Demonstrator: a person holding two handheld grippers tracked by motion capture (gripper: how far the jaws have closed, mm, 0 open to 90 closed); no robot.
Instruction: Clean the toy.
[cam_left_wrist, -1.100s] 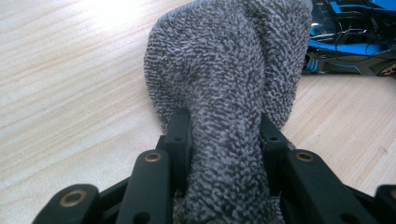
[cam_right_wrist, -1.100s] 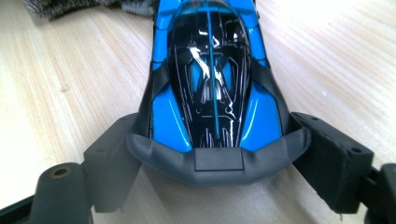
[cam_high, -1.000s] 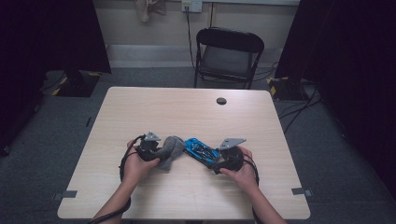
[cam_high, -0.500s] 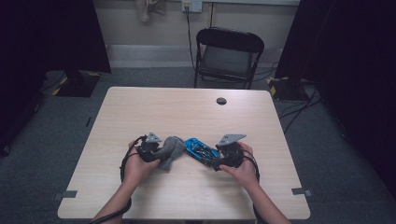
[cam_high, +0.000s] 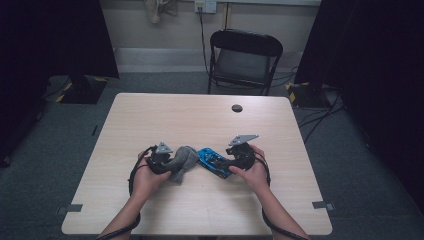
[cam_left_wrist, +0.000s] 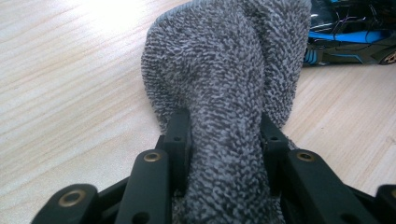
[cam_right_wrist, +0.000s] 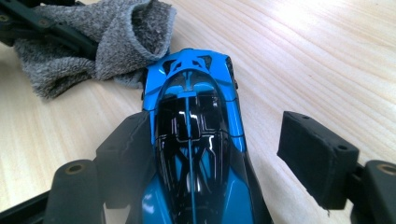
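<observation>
A grey cloth (cam_left_wrist: 224, 93) is clamped in the left gripper (cam_high: 167, 159) for wiping the blue toy car (cam_right_wrist: 196, 140), straddled near the tabletop's (cam_high: 200, 115) front edge by the right gripper's (cam_right_wrist: 224, 154) just-narrowed, unclamped jaws.

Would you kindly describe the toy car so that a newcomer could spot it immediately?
On the light wooden table, look at the near middle, between the person's two hands. The toy car lies there beside a grey towel; it is glossy blue and black, hard and shiny where the towel is fuzzy.

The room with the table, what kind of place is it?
Probably a studio or lab for recording, not a home: black curtains at the sides, a folding chair by a plain wall, cables across grey carpet.
</observation>
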